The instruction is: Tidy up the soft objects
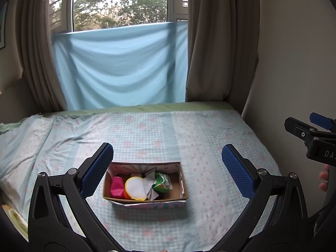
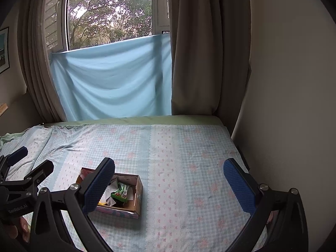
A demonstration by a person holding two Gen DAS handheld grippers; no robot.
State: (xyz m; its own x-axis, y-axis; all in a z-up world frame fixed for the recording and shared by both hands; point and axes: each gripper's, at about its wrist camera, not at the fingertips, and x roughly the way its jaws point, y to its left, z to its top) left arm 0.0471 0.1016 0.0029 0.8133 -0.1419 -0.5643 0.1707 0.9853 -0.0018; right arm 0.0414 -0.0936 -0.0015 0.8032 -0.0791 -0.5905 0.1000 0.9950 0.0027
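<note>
A bed [image 1: 210,138] covered in a pale blue checked sheet with pink flowers is filling the lower part of both views, with brown curtains [image 1: 220,42] and a light blue cloth [image 1: 119,67] hanging across the window at twelve o'clock.

A small cardboard box [image 1: 145,199] is sitting on the sheet. In the left wrist view it is lying at about six o'clock, between the fingers of the left gripper [image 1: 167,171], whose jaws are standing spread wide with nothing between them. The box is holding a pink packet [image 1: 116,187], a round yellow-rimmed lid [image 1: 135,188], crumpled white paper [image 1: 150,181] and a green packet [image 1: 161,181].

In the right wrist view the box [image 2: 137,197] is lying at about seven o'clock, partly behind the left finger of the right gripper [image 2: 168,181], which is also gaping open and empty. The left gripper [image 2: 25,168] is showing at nine o'clock there.
</note>
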